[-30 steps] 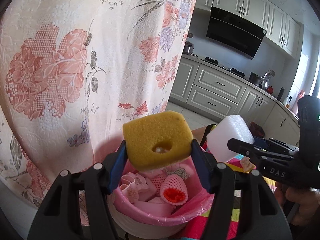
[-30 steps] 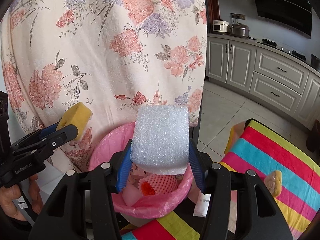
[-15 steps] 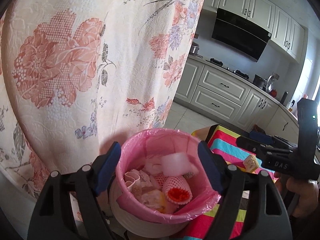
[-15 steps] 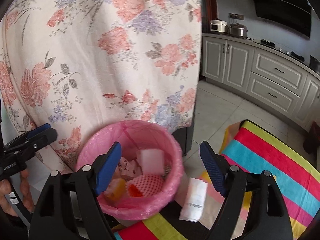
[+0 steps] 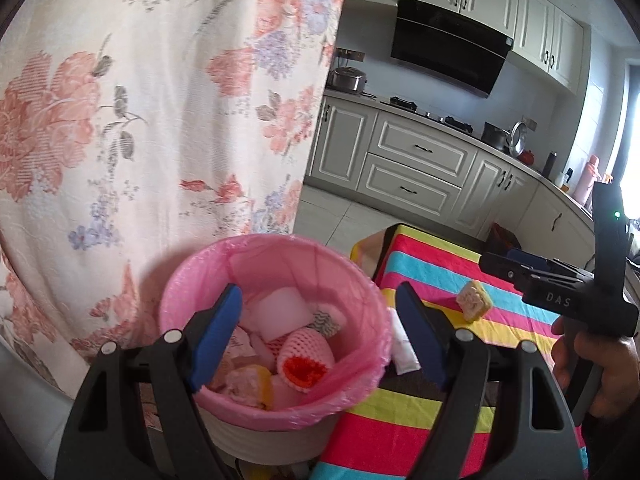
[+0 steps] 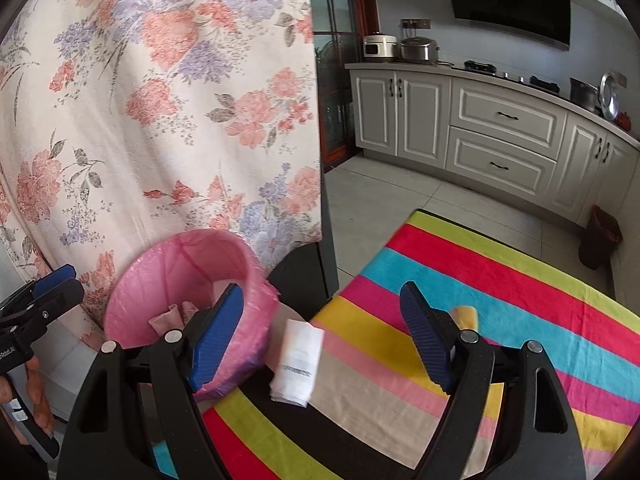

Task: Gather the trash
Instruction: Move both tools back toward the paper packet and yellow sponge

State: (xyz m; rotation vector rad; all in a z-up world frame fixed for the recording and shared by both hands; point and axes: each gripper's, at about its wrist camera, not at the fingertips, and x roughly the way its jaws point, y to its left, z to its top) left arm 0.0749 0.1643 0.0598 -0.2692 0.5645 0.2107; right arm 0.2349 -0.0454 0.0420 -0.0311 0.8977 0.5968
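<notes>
A bin with a pink liner (image 5: 360, 288) (image 6: 160, 272) stands at the table's left end. It holds a white foam block (image 5: 280, 312), a yellow sponge (image 5: 250, 388), a pink foam fruit net (image 5: 306, 360) and other scraps. My left gripper (image 5: 320, 340) is open and empty just above the bin. My right gripper (image 6: 322, 342) is open and empty over the table to the right of the bin. A folded white paper (image 6: 298, 364) (image 5: 404, 350) lies beside the bin. A yellow sponge piece (image 5: 474, 302) (image 6: 464, 316) lies on the cloth.
The table has a bright striped cloth (image 6: 500, 304). A floral curtain (image 5: 160, 100) hangs right behind the bin. Kitchen cabinets (image 6: 500, 132) and a tiled floor lie beyond the table. A dark floor bin (image 6: 600, 236) stands by the cabinets.
Both grippers opened and dropped their loads into the bin: the yellow sponge from the left, the white foam block from the right. The right gripper then swung right over the table.
</notes>
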